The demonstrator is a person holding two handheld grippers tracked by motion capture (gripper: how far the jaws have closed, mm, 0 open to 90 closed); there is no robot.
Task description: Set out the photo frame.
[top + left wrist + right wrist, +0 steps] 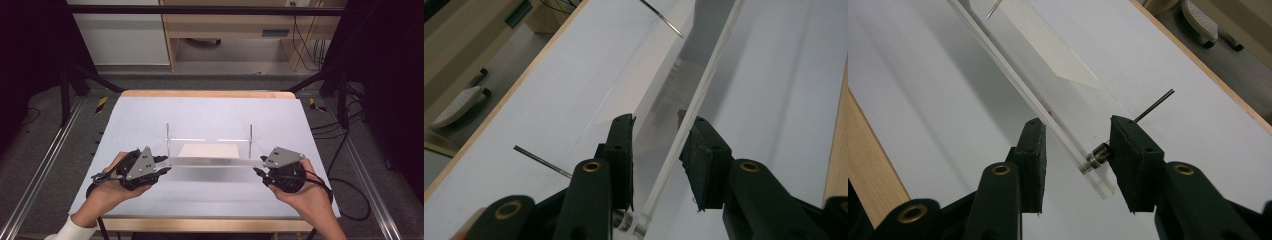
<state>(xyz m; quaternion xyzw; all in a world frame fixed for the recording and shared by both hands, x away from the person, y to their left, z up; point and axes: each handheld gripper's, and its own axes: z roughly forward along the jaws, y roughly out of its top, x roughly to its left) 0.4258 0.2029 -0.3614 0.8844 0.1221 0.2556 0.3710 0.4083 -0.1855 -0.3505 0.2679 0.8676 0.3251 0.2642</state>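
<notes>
Two grippers, left and right, sit at 9 and 3 o'clock of a clear acrylic stand mid-table, each with jaws spread astride an end edge, not pinching yet. Close both evenly, clear of the thin rods, and lift level so the panel doesn't twist. White sheet over a wood table; shelving and cables at 12 o'clock.

White-topped table bears a clear acrylic stand.
</notes>
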